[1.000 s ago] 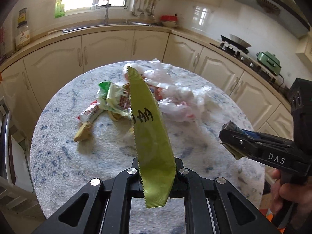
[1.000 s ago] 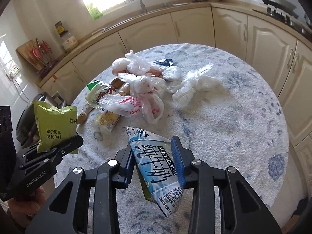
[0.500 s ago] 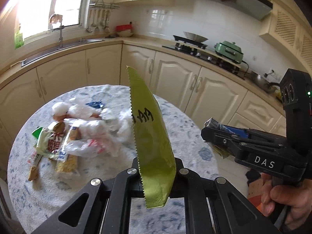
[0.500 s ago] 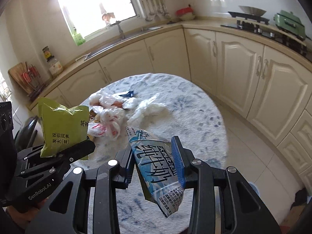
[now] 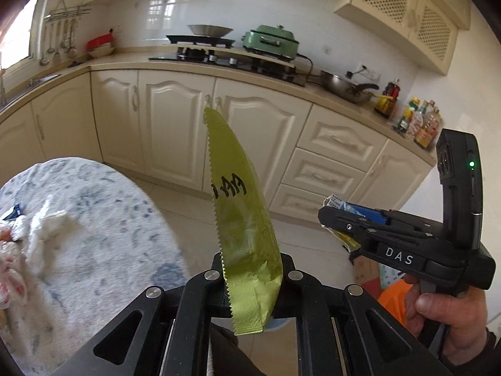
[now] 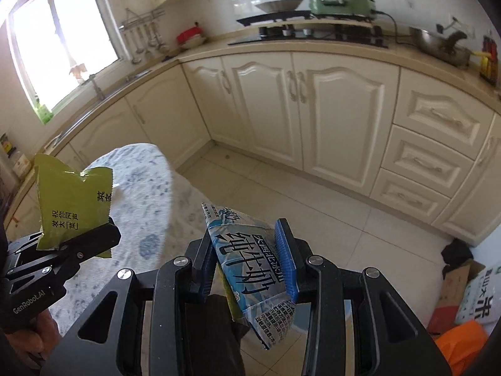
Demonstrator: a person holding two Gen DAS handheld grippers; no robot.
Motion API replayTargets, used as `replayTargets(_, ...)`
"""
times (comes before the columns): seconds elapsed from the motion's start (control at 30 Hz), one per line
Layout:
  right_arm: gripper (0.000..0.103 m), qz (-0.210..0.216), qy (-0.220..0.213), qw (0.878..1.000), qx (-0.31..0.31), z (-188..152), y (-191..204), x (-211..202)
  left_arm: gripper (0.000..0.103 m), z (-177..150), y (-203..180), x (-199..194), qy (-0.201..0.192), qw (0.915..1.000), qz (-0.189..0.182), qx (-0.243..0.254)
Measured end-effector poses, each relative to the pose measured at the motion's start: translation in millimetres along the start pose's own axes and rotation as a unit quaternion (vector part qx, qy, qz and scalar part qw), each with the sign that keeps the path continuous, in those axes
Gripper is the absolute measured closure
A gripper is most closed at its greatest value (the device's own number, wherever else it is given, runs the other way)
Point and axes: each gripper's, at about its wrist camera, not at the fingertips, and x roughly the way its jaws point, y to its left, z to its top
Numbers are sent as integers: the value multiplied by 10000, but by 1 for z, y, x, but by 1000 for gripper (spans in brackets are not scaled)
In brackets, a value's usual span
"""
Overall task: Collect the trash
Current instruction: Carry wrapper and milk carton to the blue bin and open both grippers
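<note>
Kitchen, tiled floor [image 6: 313,194] | left fingers pinch green wrapper [image 5: 244,219] | right fingers pinch milk pouch [image 6: 250,257]

Daylight pours in through the window [image 6: 59,50], which is blown out to plain white, with a haze of glare spreading over the wall around it. The rest of the kitchen is evenly and softly lit; the white wall tiles [image 5: 162,3] carry bright reflections of window panes. Shadows are faint, darkest under the cabinets [image 6: 281,100] where they meet the floor [image 6: 313,200]. Both pictures bend strongly, so the counter [image 5: 219,69] curves like a bow, and the corners fall off into black. The table [image 5: 103,219] and the crumpled white bags [image 5: 47,228] on it are smeared by motion blur. The green wrapper [image 5: 247,228] close to the lens stays sharp.
</note>
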Motion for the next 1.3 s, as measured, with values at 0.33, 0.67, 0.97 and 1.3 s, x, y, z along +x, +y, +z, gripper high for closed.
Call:
replayTargets(0.33,67,-268,586,9929,999,-28,-100,54,95,35,-19,146,1071,9933,-352,255)
replayTargets(0.67,65,-165,1306,9732,1883,-64,-165,124,87,55,-27,302,2175,9752,-331,253)
replayTargets(0.97,22,-493,1318,9634,2281,-82,-186,130,18,76,-29,351,2238,9734,251,422)
replayTargets(1.3,0,-733,1110,9636,2319,-81,-178,107,6,106,-32,339,1717,9822,590,483)
